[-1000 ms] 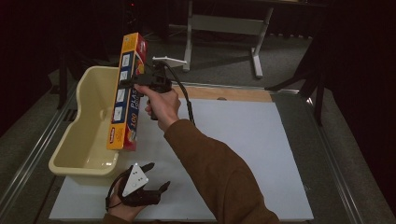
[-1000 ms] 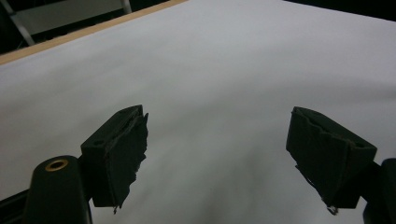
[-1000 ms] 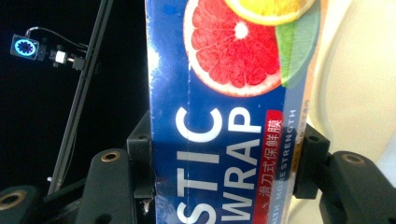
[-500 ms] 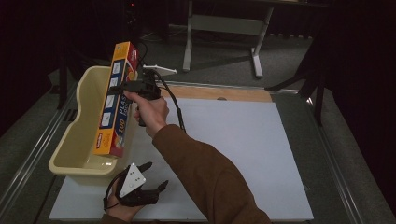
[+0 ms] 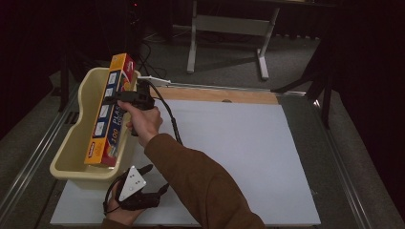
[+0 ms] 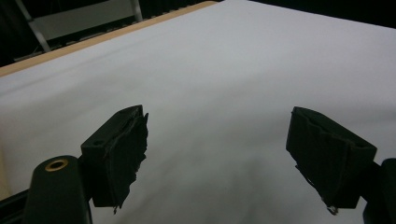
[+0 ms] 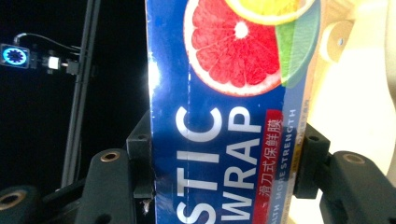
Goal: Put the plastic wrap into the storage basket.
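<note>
Item: plastic wrap box (image 7: pixel 224 116), long carton, blue face with orange edge. In your right gripper view you can read "STIC" and "WRAP" in white capitals, a red strip of Chinese characters beside them, small print ending "STRENGTH", and a cut grapefruit picture at the top of the frame. In the high view the same box (image 5: pixel 109 112) shows "100" and "PLA" near its lower end, plus a small brand badge too small to read.

Orientation: in the high view its long axis runs from upper right to lower left in the left part of the frame, lower end down inside the yellow tub (image 5: pixel 71 148), upper end raised above the tub's far rim.

Holding: your right gripper (image 5: pixel 125 98) has both jaws clamped on the box's two sides, about midway along it. Your left gripper (image 5: pixel 136 191) sits at the bottom left of the frame on the white table sheet (image 5: pixel 239 143), jaws spread wide with nothing between them.

Change: half a second ago the box stood higher and steeper over the tub; now it is lower and lies flatter into it. The left gripper has not moved.
</note>
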The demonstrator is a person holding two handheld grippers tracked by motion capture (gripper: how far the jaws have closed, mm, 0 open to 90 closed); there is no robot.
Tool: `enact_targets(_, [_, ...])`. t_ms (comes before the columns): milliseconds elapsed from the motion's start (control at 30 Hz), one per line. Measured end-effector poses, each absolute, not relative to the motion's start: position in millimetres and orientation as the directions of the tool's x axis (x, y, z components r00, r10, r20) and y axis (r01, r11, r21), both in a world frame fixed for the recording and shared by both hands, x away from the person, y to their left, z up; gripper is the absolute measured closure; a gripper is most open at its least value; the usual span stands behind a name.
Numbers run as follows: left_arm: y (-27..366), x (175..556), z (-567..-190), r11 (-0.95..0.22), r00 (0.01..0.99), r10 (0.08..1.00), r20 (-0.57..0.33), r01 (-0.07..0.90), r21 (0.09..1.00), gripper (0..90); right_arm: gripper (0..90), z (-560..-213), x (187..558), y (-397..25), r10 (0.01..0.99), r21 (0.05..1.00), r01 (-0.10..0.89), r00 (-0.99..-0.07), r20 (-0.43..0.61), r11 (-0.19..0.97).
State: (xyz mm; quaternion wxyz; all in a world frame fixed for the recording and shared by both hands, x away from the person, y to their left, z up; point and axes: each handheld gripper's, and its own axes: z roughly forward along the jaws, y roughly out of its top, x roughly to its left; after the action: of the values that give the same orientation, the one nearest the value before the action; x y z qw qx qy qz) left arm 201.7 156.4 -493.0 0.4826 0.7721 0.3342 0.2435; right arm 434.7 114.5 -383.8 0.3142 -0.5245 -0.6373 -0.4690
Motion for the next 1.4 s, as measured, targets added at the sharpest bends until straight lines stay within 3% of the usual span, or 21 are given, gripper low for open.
enact_targets(100, [157.9,201.7,-492.4,-0.311,0.656,0.753,0.057,0.278,0.909,20.2,41.1,-389.4,432.3,118.4,0.408,0.287,0.958,-0.272,0.872,0.024])
enact_targets(367, [162.4,202.4,-491.2,-0.297,0.644,0.764,0.049,0.284,0.912,20.2,40.9,-405.2,428.6,124.4,0.414,0.23,0.973,-0.222,0.883,0.031])
enact_targets(1133, [166.1,202.4,-490.0,-0.281,0.63,0.776,0.041,0.286,0.916,20.5,36.6,-406.1,432.2,121.6,0.528,0.192,0.979,-0.196,0.826,0.064])
enact_targets(1333, [163.9,202.2,-491.1,-0.281,0.631,0.774,0.039,0.288,0.916,20.5,38.9,-398.0,431.5,118.2,0.521,0.231,0.968,-0.246,0.817,0.094])
enact_targets(1400, [163.7,202.3,-491.1,-0.283,0.63,0.776,0.042,0.287,0.915,20.6,40.6,-392.8,428.0,114.4,0.544,0.293,0.942,-0.333,0.771,0.161])
